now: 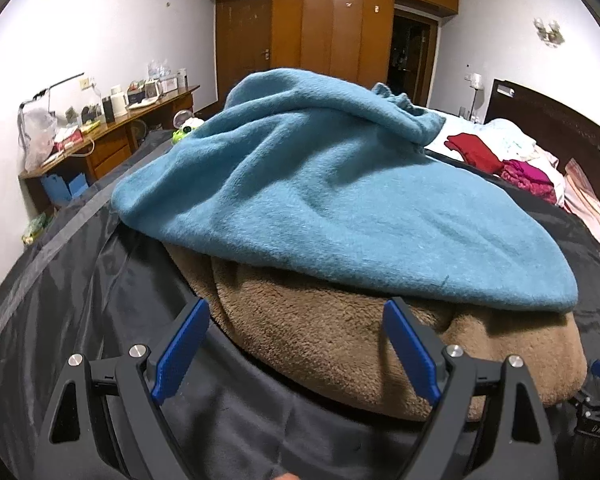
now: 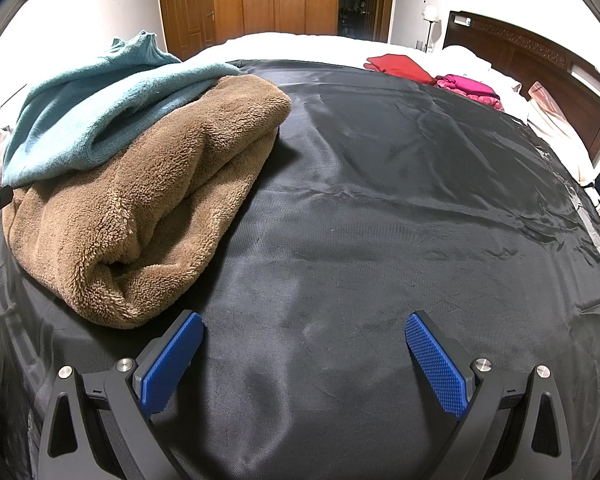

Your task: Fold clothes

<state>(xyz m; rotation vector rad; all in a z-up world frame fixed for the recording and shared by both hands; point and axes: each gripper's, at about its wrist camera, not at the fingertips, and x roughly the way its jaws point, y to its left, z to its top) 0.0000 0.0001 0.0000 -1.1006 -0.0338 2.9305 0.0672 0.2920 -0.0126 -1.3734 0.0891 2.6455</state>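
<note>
Likely the blue top point(image 1: 320, 200) slides off the brown fleece point(image 1: 340, 340) if either is tugged, since it lies loose and rumpled over it. Both sit heaped on the bed's black sheet point(image 2: 380, 220), left of centre. Left gripper point(image 1: 296, 344) gapes wide before the fleece; right gripper point(image 2: 304, 356) spread wide over bare sheet, holding nothing.

Only lettering I can spot is on the dark clamp-like piece of hardware point(image 1: 594, 416) at the lower right edge of the left wrist view. It looks like "DAS", though it's tiny and warped by the lens, so I could be misreading it. Nothing else carries readable writing.
</note>
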